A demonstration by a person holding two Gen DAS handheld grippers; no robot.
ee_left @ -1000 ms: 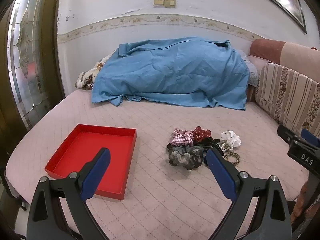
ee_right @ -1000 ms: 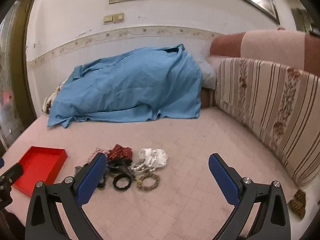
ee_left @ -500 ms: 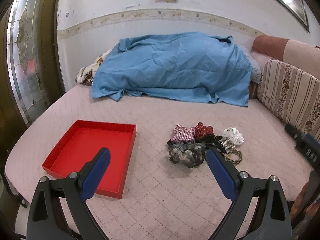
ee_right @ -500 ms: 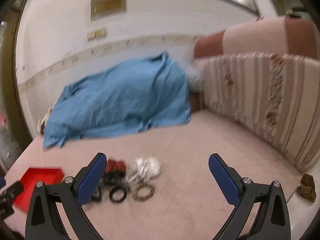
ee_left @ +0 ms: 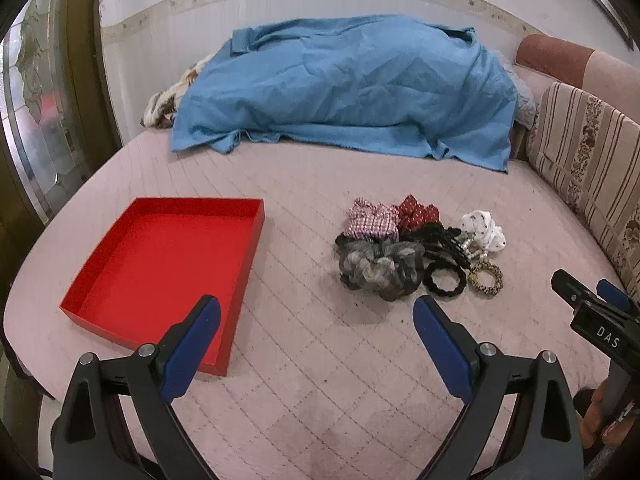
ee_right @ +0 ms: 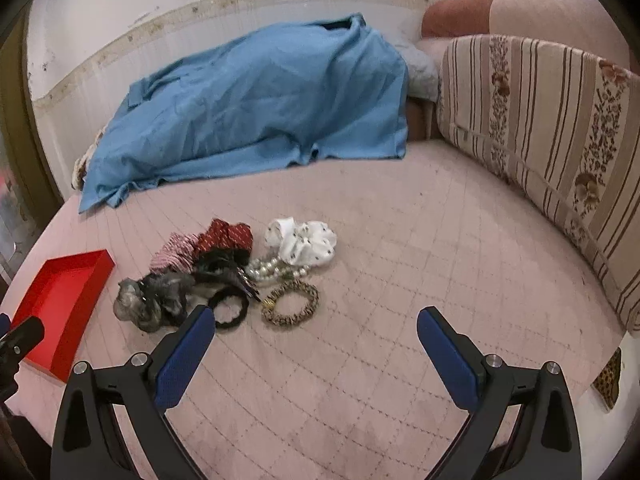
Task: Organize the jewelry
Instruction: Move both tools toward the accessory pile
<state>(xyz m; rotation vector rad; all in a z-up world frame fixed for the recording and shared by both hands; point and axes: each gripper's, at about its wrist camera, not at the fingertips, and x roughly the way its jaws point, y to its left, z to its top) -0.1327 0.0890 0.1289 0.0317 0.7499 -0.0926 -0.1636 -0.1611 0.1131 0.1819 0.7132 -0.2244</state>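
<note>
A pile of hair ties and jewelry lies on the pink quilted bed: a grey scrunchie, a checked one, a red dotted one, a white one, a pearl bracelet, a black tie and a leopard tie. An empty red tray sits left of the pile. My left gripper is open and empty, in front of the pile and tray. My right gripper is open and empty, just right of the pile.
A blue sheet covers a heap at the back of the bed. A striped floral cushion lines the right side. A glass door with a wooden frame stands at the left. The right gripper shows in the left wrist view.
Both grippers have tilted down toward the bed and come a little closer to the pile. Both stay open and empty. The tray and pile have not moved.
</note>
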